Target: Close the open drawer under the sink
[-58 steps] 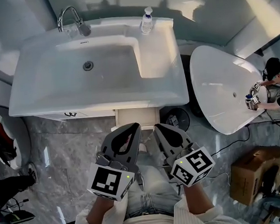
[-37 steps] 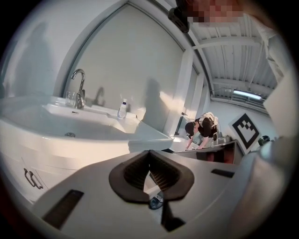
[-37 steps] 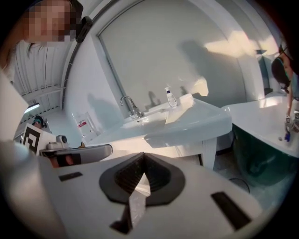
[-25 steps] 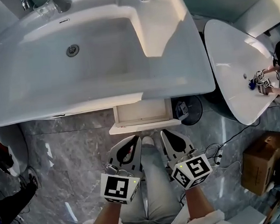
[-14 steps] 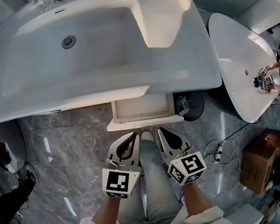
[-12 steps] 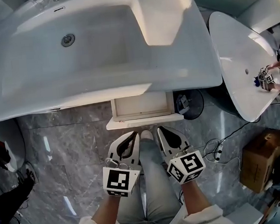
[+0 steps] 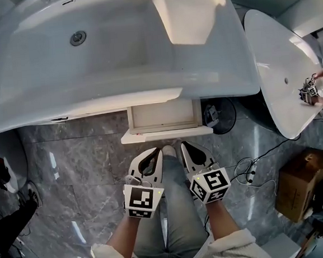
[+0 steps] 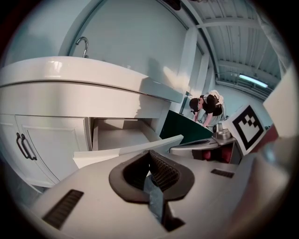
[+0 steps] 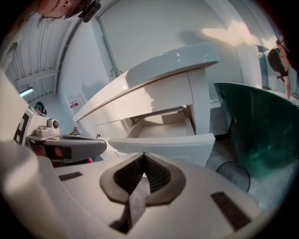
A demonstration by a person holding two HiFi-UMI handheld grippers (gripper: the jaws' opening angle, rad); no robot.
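Hovering side by side, left gripper and right gripper sit just short of the open drawer, which juts from the cabinet under the sink. Both pairs of jaws are pressed together, nothing between them. The drawer's front panel runs crosswise, straight ahead of both tips; its slide axis points away from the person. Tips near the panel, apparently not touching. Both grippers about equally near, flanking its middle. Judgement: a level forward push should seat it.
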